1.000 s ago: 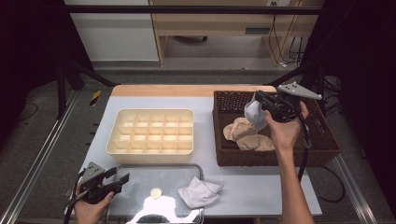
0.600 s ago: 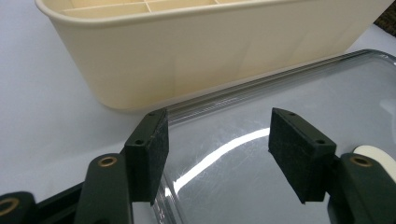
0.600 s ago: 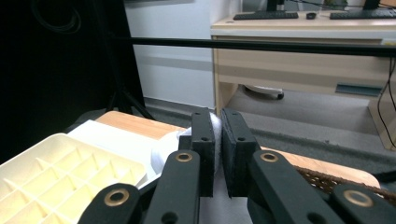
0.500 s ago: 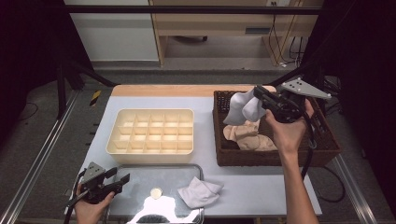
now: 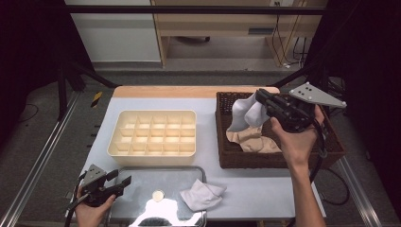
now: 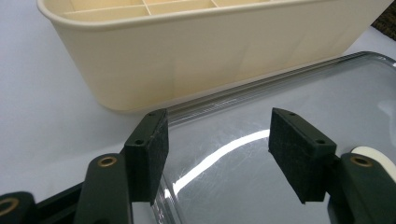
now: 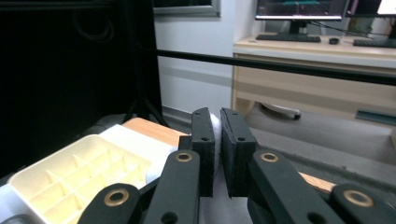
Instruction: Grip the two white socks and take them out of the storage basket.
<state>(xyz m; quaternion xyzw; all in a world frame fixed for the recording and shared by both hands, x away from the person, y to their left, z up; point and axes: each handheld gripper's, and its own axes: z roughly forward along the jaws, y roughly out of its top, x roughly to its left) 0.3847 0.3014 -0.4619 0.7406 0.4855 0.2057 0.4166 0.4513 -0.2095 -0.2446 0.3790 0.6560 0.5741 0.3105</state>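
Above the wicker basket [image 5: 331, 146], the right gripper [image 5: 263, 101] pinches a white sock [image 5: 243, 113], soft and light, by its edge, while the left gripper [image 5: 124, 182] fingers stand wide and empty.

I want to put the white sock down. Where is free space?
Free: the metal tray left of the folded white cloth, and the table between the wicker basket and the near edge. Crowded: the basket, with beige socks.
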